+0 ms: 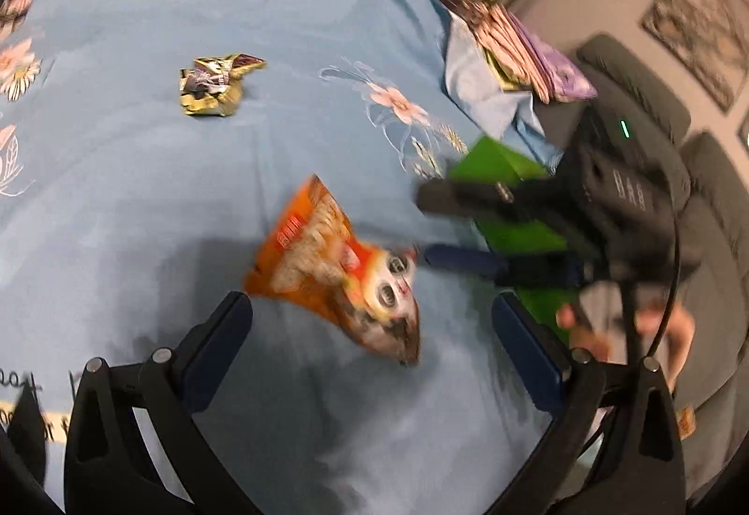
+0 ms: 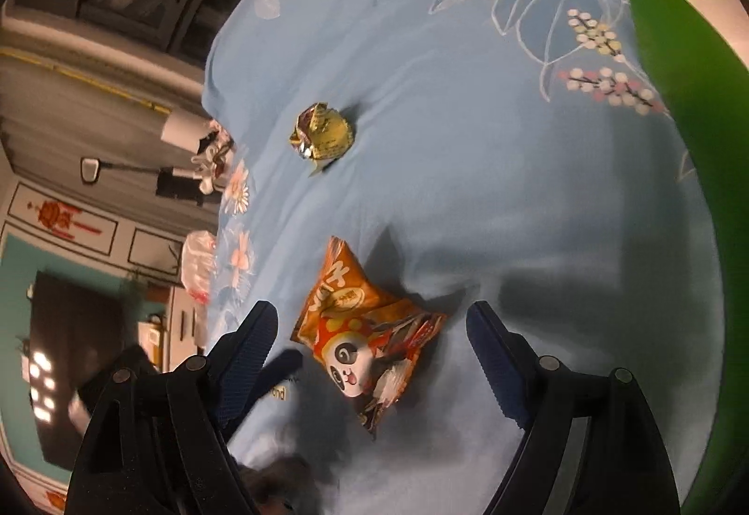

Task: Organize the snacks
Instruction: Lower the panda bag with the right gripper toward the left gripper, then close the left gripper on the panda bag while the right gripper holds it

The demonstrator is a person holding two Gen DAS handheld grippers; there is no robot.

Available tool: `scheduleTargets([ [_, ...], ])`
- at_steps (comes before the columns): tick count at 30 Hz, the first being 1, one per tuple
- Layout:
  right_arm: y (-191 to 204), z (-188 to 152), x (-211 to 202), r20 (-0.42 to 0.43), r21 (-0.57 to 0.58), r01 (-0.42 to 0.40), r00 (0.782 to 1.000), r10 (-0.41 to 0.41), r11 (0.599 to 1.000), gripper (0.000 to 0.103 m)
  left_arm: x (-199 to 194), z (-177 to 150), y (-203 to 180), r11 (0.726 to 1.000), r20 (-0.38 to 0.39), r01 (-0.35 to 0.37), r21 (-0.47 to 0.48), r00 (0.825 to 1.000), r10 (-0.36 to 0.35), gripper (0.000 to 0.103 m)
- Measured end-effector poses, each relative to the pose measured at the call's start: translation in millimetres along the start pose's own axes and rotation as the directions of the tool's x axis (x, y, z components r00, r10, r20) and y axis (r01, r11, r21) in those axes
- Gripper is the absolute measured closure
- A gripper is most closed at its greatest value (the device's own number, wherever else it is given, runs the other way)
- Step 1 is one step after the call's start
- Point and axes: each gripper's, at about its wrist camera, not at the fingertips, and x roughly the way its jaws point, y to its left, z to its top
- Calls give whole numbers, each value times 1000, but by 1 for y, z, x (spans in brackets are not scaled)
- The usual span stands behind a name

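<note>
Spread over the whole surface: a light blue floral bedsheet [image 1: 140, 196]. Flat on it, an orange snack packet with a panda face [image 1: 337, 267], lying free between and just ahead of the left gripper [image 1: 372, 318], whose fingers stand apart, pressing on nothing. Farther up the sheet, well apart from the packet, a crumpled gold snack wrapper [image 1: 213, 86].

Seen only from the left wrist: the right gripper [image 1: 423, 224] reaching in from the right, fingers spread and empty, its tips just beside the panda end of the packet; under it a green box [image 1: 505, 168]; beyond that a stack of pink and purple packets [image 1: 524, 51] at the sheet's edge, a dark sofa [image 1: 711, 196], and part of a hand [image 1: 580, 327] below the gripper body.

Seen only from the right wrist: sharper print on the orange packet, room furniture at the left, and one blue finger of the left gripper poking in just left of the packet.
</note>
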Motion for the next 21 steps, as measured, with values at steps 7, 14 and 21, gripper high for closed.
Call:
scheduleTargets([
  [7,-27,-9,1,-12,142,-119,992,122,983,19,-2,6,31,978,22,59,-202,998,-56,1],
  [14,-25,-13,7,-15,102,-88,996,90,991,23,5,10,31,946,4,85,-312,996,-88,4],
  [21,-17,-18,19,-43,68,-66,997,69,996,54,-1,2,54,921,15,24,-389,1000,-20,56],
])
